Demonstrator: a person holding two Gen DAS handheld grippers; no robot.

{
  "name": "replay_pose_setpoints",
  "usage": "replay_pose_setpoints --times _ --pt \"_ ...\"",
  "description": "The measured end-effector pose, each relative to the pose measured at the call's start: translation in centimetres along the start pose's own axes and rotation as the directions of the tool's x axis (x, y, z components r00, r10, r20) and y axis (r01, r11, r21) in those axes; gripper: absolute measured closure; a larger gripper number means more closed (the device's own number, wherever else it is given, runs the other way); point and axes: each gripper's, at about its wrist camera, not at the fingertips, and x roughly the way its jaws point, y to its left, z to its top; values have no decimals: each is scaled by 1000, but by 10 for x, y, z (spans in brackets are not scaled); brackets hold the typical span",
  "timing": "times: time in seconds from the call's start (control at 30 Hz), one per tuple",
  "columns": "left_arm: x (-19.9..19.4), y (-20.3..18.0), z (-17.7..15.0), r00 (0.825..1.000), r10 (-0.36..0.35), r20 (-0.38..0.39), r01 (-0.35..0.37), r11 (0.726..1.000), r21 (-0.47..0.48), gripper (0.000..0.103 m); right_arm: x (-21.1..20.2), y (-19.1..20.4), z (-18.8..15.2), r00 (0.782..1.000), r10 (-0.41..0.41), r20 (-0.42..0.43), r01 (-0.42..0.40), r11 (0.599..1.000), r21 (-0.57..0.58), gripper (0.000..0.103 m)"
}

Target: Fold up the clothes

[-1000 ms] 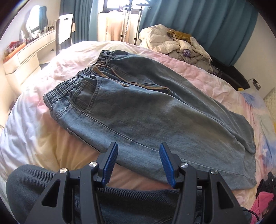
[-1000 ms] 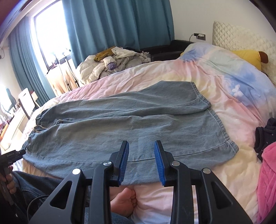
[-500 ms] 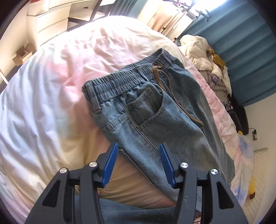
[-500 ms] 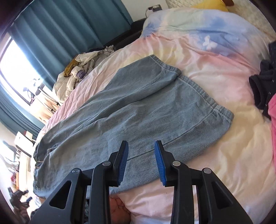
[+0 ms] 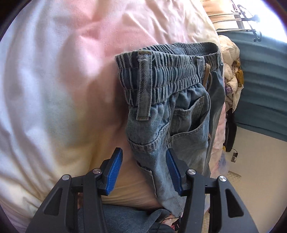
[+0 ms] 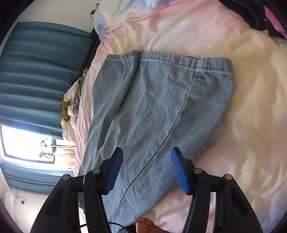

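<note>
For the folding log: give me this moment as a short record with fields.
garment: jeans, flat on the bed
waistband: ahead of left gripper
hems: ahead of right gripper
left gripper: open, over the jeans' side edge near the pocket
right gripper: jaws opening, denim below them, nothing pinched
elsewhere: clothes pile by the curtain

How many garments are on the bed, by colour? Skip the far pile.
Light blue denim: 1, the jeans lying flat on the bedspread, hem end in the right wrist view
Black: 1, the dark garment at the frame edge
Pink: 1, the fuzzy pink garment beside it, only partly in view
Total: 3
</note>
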Motion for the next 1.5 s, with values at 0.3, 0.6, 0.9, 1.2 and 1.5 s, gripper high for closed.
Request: replay_pose_setpoints --times 0.3,0.6,0.9,1.2,1.5 --pt "39 -18 11 997 -14 -82 18 999 50 52 9 -26 18 994 -85 64 77 990 117 41" --pt "56 -31 12 996 -28 -85 33 998 58 56 -17 -53 32 979 -129 160 96 976 197 41" --pt "46 -61 2 998 -58 -16 60 989 133 95 -8 -42 51 967 -168 193 143 980 140 98" --pt "1 -130 14 982 -163 91 140 964 224 96 -42 72 96 937 -103 334 129 990 -58 102" --pt "15 -244 65 975 -112 194 53 957 286 96 18 200 159 900 -129 417 230 952 -203 103"
